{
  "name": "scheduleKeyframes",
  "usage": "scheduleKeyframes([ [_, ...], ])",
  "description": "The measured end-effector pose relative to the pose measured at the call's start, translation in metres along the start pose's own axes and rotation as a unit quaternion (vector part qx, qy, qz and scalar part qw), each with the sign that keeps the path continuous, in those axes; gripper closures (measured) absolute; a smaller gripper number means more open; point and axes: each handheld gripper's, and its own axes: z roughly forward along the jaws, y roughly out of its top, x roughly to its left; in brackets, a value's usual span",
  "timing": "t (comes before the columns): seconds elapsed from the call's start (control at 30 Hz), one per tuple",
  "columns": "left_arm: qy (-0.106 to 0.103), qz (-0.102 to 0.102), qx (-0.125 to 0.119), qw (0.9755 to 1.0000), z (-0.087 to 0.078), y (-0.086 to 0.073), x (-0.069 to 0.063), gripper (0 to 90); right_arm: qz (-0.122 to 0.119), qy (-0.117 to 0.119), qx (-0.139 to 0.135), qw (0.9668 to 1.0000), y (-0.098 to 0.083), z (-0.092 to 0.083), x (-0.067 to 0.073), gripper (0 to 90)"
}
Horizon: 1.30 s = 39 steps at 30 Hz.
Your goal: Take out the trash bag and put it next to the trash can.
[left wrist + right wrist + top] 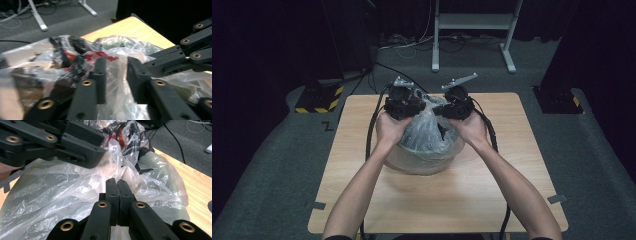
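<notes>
Left gripper (403,102): jaws apart, a fold of the clear plastic bag (427,140) standing between them, pads not pressing it. Right gripper (455,104): jaws together, pinched on the bag's film at their tips. The bag lies directly beneath both grippers on the wooden table (362,190).

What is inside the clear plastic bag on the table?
Inside the clear plastic bag, dark items with red patches show through near the top; crinkled film hides what they are and what lies beneath.
</notes>
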Motion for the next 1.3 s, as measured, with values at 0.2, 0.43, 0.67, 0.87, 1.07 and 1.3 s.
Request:
scheduleKeyframes([
  [0.2,0.025,-0.003,-0.012,0.9996,-0.008,-0.008,0.006,48.1,-0.003,-0.006,-0.004,1.0000,0.001,-0.004,0.000,89.9],
  [0.43,0.039,-0.014,-0.034,0.9985,-0.023,-0.018,0.017,42.4,-0.008,-0.008,-0.015,0.9998,0.004,-0.010,0.002,90.0],
  [0.67,0.048,-0.032,-0.049,0.9971,-0.039,-0.028,0.031,39.6,-0.014,-0.014,-0.027,0.9994,0.011,-0.019,0.003,90.0],
  [0.87,0.057,-0.040,-0.056,0.9960,-0.048,-0.039,0.039,37.9,-0.018,-0.016,-0.034,0.9991,0.015,-0.024,0.006,90.0],
  [1.07,0.062,-0.049,-0.054,0.9954,-0.053,-0.050,0.048,37.5,-0.021,-0.018,-0.039,0.9989,0.019,-0.027,0.007,90.0],
  [1.3,0.076,-0.059,-0.054,0.9939,-0.057,-0.064,0.060,36.0,-0.021,-0.018,-0.043,0.9987,0.022,-0.031,0.008,90.0],
])
